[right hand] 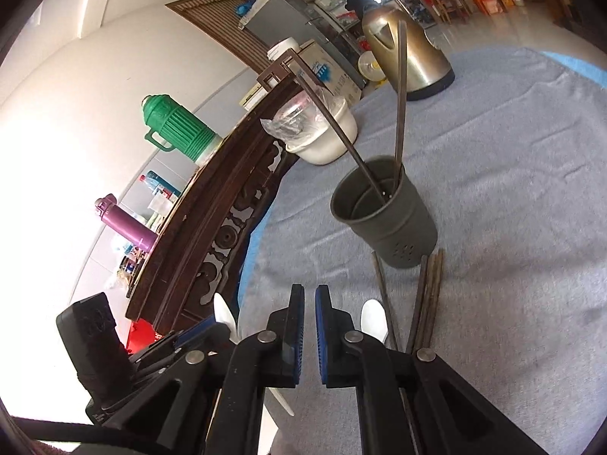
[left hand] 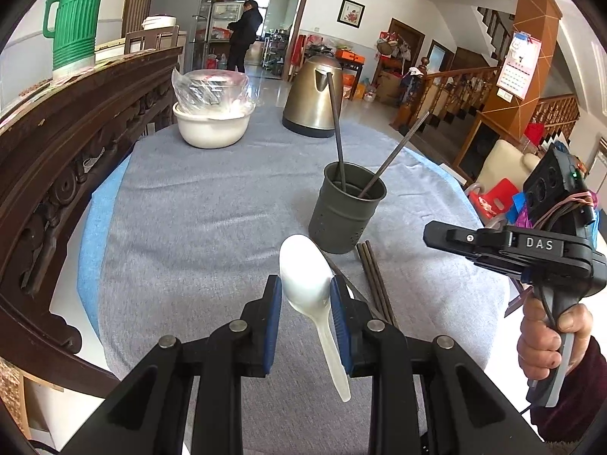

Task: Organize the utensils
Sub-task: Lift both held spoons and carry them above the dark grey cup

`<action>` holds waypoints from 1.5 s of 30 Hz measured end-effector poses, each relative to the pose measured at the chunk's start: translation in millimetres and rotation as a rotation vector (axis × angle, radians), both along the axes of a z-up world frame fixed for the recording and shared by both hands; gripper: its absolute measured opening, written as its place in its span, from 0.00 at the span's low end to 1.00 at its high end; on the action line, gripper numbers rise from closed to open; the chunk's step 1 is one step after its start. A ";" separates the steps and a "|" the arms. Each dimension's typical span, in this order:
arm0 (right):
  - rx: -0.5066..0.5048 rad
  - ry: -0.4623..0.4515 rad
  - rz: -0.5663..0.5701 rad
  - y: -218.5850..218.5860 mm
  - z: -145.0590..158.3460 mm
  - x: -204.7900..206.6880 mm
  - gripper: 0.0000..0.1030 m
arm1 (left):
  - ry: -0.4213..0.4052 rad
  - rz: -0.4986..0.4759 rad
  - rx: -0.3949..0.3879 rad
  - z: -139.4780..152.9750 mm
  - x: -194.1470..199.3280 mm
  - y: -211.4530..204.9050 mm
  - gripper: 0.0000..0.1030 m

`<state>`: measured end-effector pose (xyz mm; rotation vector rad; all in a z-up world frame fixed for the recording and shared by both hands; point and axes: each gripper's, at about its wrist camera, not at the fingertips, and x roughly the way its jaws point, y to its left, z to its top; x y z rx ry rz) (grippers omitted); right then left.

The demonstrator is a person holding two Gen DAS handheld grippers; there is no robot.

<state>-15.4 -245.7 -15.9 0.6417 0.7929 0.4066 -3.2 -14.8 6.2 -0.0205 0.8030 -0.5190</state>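
Note:
My left gripper is shut on a white plastic spoon, bowl pointing away, held above the grey cloth. The grey metal utensil holder stands just beyond it with two dark chopsticks leaning inside. Several more dark chopsticks lie on the cloth in front of the holder. My right gripper has its jaws nearly together with nothing between them; it hovers short of the holder. Loose chopsticks and a second white spoon lie by its right finger. The left gripper's spoon shows at lower left.
A brass-coloured kettle and a white bowl with a plastic-wrapped container stand at the table's far side. A carved dark wood rail borders the left, with a green thermos on it. The right gripper is at the table's right edge.

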 end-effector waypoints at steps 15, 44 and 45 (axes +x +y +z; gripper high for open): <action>-0.237 0.303 0.150 51.8 -72.8 21.6 0.15 | 0.014 0.053 0.013 -7.0 4.9 15.6 0.27; -0.748 0.214 0.139 120.1 -85.3 77.5 0.31 | 0.031 0.063 0.004 -10.9 9.2 19.7 0.27; -0.736 0.214 0.133 117.1 -84.6 76.9 0.31 | 0.030 0.063 0.004 -10.5 9.0 19.7 0.27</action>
